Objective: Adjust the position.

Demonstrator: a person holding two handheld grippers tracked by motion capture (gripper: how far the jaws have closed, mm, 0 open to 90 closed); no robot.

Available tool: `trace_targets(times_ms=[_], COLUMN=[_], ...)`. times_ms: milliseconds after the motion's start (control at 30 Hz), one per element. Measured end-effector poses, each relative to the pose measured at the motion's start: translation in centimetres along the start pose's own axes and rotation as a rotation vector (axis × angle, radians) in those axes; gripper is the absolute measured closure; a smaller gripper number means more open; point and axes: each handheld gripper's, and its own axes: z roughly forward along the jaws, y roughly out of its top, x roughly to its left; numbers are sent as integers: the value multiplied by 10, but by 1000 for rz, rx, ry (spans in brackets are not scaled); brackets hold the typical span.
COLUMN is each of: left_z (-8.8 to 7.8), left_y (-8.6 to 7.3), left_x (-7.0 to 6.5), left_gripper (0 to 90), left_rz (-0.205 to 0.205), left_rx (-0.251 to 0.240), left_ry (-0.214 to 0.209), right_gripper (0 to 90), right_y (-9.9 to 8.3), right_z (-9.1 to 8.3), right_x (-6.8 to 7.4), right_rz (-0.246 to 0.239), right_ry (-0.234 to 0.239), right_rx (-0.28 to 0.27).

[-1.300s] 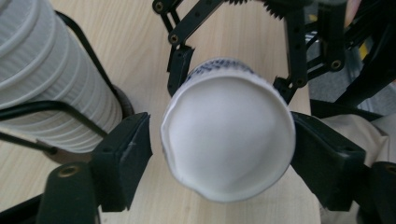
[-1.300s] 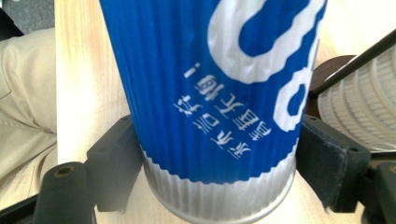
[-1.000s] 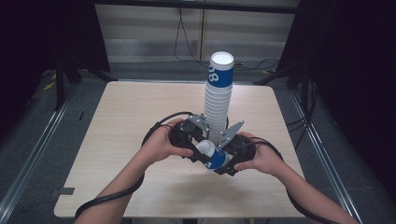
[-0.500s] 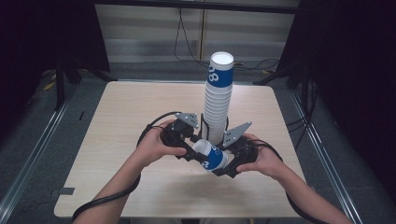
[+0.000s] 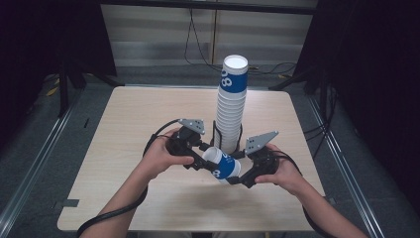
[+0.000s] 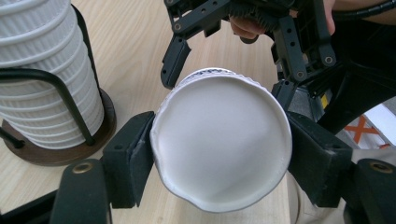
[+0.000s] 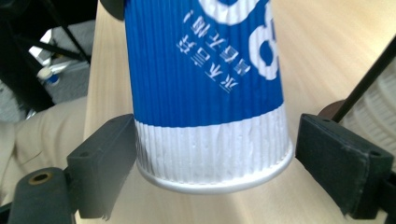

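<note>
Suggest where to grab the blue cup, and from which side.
Take the blue cup by its white band, end-on along its length, pads on opposite sides of the ribbed wall. It lies sideways, and the right gripper straddles that band. Squeeze lightly: the left gripper is denting the other end's edge.

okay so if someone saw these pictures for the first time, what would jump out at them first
Probably the tall stack of cups in its wire holder, near the middle of the wooden table. Just in front of it, a single blue and white cup lies sideways between the two hand-held tools: the left tool squeezes its open rim out of round, while the right tool straddles its base end.
</note>
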Motion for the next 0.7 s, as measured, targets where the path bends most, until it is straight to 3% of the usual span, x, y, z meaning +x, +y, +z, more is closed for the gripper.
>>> trace_targets(times_ms=[33, 333, 467, 700], left_z=[0, 0, 0, 1], left_y=[0, -2, -2, -1], left_x=[0, 2, 3, 3], left_gripper=[293, 293, 294, 293], left_rz=[1, -22, -40, -33], left_rx=[-4, -30, -33, -31], left_ry=[-3, -6, -11, -10], right_gripper=[122, 121, 121, 120], right_y=[-2, -5, -6, -8], right_z=[1, 4, 5, 6], right_x=[0, 1, 1, 1], right_rz=[19, 7, 7, 7], right_ry=[8, -2, -10, -14], right_rx=[-22, -66, -74, -86])
